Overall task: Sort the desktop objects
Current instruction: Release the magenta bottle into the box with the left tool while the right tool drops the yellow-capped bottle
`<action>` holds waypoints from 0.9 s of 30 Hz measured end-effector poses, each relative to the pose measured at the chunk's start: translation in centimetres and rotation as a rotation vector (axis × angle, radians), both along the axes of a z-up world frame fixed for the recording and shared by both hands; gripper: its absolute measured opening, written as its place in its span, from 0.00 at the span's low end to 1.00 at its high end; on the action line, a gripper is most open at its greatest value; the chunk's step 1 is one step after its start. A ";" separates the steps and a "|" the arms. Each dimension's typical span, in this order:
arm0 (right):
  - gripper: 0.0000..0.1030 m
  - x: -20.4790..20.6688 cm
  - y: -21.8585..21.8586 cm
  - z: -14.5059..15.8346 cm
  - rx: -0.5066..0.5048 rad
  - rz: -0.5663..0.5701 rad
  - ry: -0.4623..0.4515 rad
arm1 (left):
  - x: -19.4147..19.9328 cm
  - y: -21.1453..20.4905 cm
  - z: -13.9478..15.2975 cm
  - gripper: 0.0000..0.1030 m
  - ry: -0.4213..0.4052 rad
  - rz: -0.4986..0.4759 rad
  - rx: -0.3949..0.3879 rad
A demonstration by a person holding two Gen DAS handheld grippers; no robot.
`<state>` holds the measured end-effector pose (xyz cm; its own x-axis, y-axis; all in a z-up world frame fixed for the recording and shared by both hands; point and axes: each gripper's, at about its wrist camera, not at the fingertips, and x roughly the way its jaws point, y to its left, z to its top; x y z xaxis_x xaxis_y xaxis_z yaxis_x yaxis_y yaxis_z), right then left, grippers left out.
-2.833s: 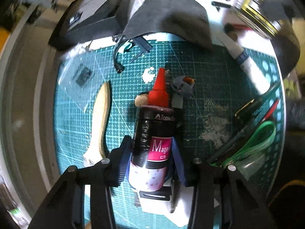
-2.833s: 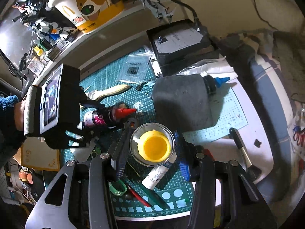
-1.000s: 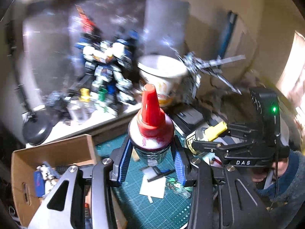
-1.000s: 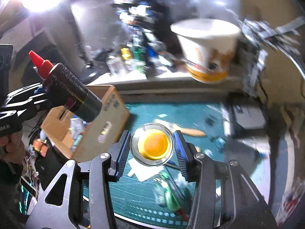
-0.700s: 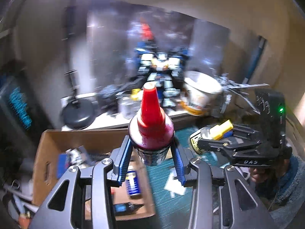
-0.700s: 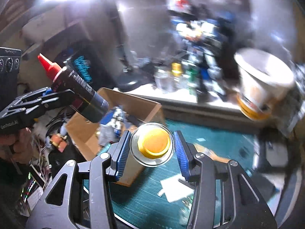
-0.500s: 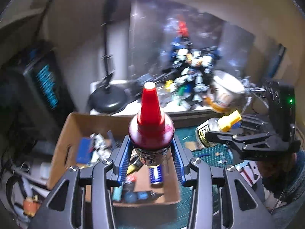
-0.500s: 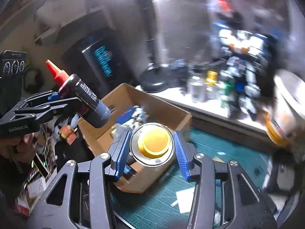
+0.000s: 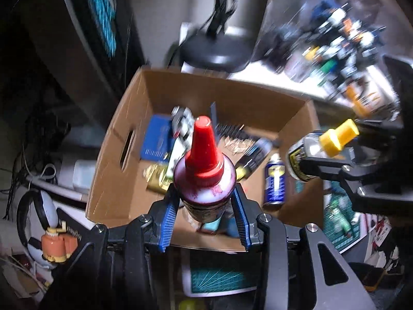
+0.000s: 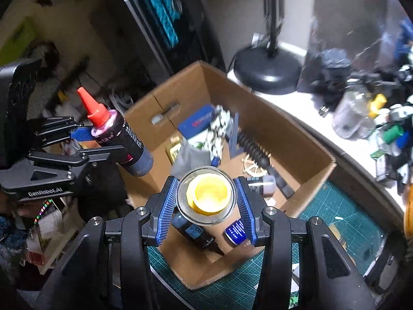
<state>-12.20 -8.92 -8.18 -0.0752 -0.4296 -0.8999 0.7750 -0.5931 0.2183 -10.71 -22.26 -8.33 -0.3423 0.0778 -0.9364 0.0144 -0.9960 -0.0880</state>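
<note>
Red-capped ink bottle [image 9: 204, 180] sits clamped in the left claw [image 9: 204, 222] above the open cardboard box [image 9: 124, 139]. Beside it, the right claw [image 10: 206, 206] grips a yellow-capped glass jar [image 10: 207, 193] over the same cluttered box.

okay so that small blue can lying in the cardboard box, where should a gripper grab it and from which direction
Judging from the left wrist view, the blue can lies on its side on the floor of the cardboard box, with open floor along both long sides. Come straight down from above and close across the middle of its round body, fingers on the long sides. The ends look harder: a dark bottle sits near its top.
</note>
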 end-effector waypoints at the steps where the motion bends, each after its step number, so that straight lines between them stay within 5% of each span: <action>1: 0.42 -0.3 -0.7 -0.9 0.035 0.000 -0.017 | -0.5 -0.2 -1.0 0.39 -0.041 0.000 -0.006; 10: 0.42 -1.7 -3.5 -8.4 0.326 -0.027 -0.160 | -4.0 -0.2 -7.1 0.39 -0.282 -0.059 -0.062; 22: 0.42 -2.4 -4.4 -11.9 0.422 -0.058 -0.225 | -5.8 -0.7 -11.0 0.40 -0.420 -0.063 -0.075; 24: 0.32 -2.4 -4.4 -12.0 0.421 -0.062 -0.229 | -5.8 -0.9 -11.3 0.40 -0.432 -0.065 -0.073; 27: 0.32 -2.6 -4.6 -12.2 0.423 -0.067 -0.236 | -5.8 -1.0 -11.6 0.40 -0.441 -0.064 -0.072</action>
